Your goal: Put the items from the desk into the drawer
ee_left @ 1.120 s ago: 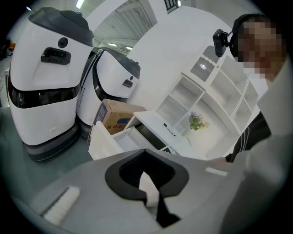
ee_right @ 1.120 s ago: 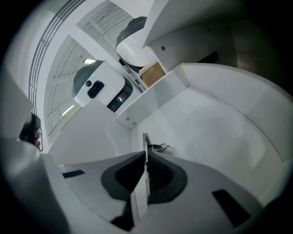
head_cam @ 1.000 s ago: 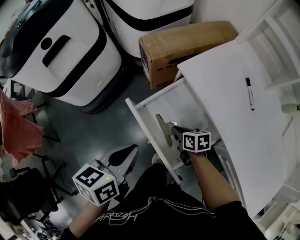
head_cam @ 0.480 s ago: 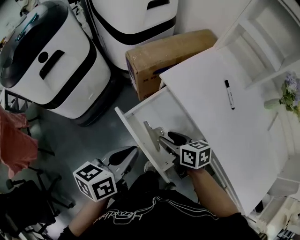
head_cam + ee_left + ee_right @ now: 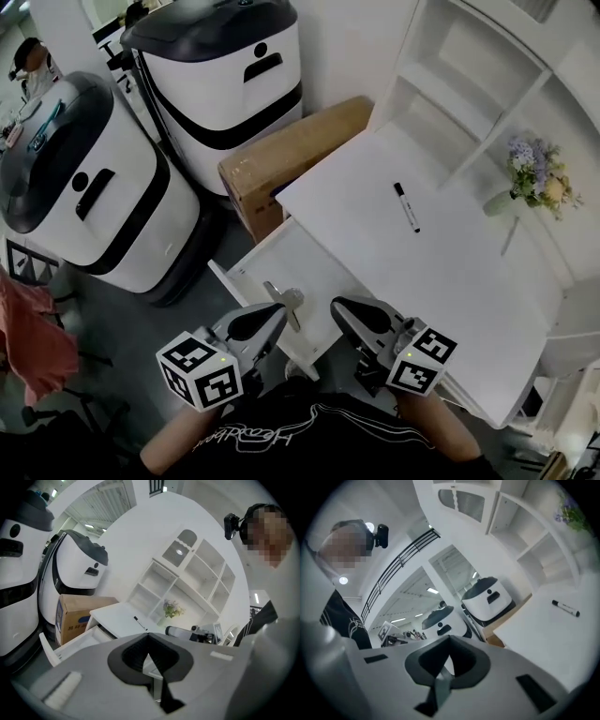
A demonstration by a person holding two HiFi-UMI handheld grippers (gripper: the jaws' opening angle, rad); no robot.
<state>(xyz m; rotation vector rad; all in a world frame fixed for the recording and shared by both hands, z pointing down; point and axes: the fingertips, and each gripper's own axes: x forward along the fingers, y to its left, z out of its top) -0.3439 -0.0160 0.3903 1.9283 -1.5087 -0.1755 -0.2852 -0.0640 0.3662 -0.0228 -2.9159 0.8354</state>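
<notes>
Head view, marker pen (image 5: 406, 207): lies flat in the middle of the desk (image 5: 469, 272), well apart from both grippers. Its long axis runs far-left to near-right, black cap at the far end.
Head view, drawer (image 5: 281, 267): open at the desk's near-left edge.
Handling: probably light, stiff, smooth and apt to roll; pinch across the barrel at mid-length.
Left gripper view, left gripper (image 5: 150, 656): jaws pressed together on nothing.
Right gripper view, right gripper (image 5: 447, 660): jaws just closed, empty. The pen lies far right; which end is the cap is unclear.
</notes>
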